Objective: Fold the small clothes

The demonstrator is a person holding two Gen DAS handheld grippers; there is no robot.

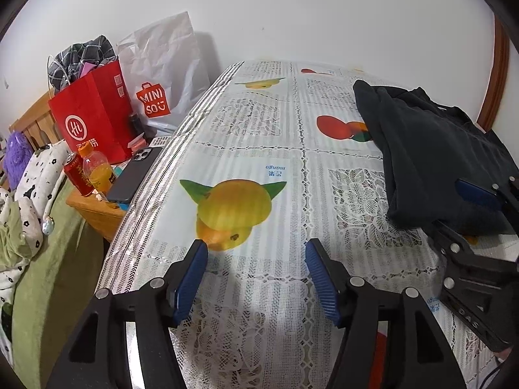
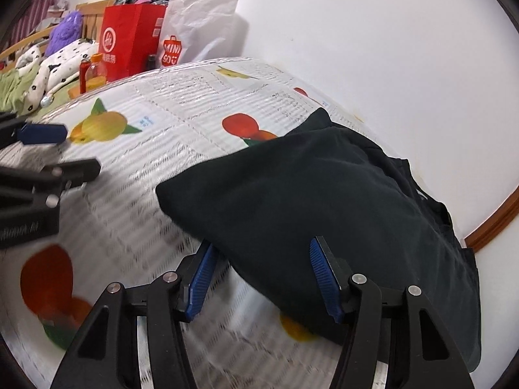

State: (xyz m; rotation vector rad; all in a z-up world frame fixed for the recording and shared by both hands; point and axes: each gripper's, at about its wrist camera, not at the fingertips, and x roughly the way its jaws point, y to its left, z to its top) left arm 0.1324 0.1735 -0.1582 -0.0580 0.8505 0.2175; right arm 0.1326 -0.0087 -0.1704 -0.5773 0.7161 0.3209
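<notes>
A dark folded garment [image 1: 431, 155] lies on the right side of the table with the fruit-print lace cloth [image 1: 259, 162]. My left gripper [image 1: 256, 259] is open and empty, low over the cloth, left of the garment. My right gripper [image 2: 259, 269] is open, with its jaws astride the near edge of the garment [image 2: 324, 201]; one finger sits under the edge, the other over the fabric. The right gripper also shows at the right edge of the left wrist view [image 1: 480, 207]. The left gripper shows at the left edge of the right wrist view [image 2: 65, 149].
Left of the table stands a wooden nightstand [image 1: 94, 210] with a phone [image 1: 133, 175], a red can [image 1: 76, 175], an orange drink bottle [image 1: 97, 171], a red bag [image 1: 94, 113] and a white Miniso bag [image 1: 162, 74]. A bed [image 1: 39, 227] lies further left. A white wall stands behind.
</notes>
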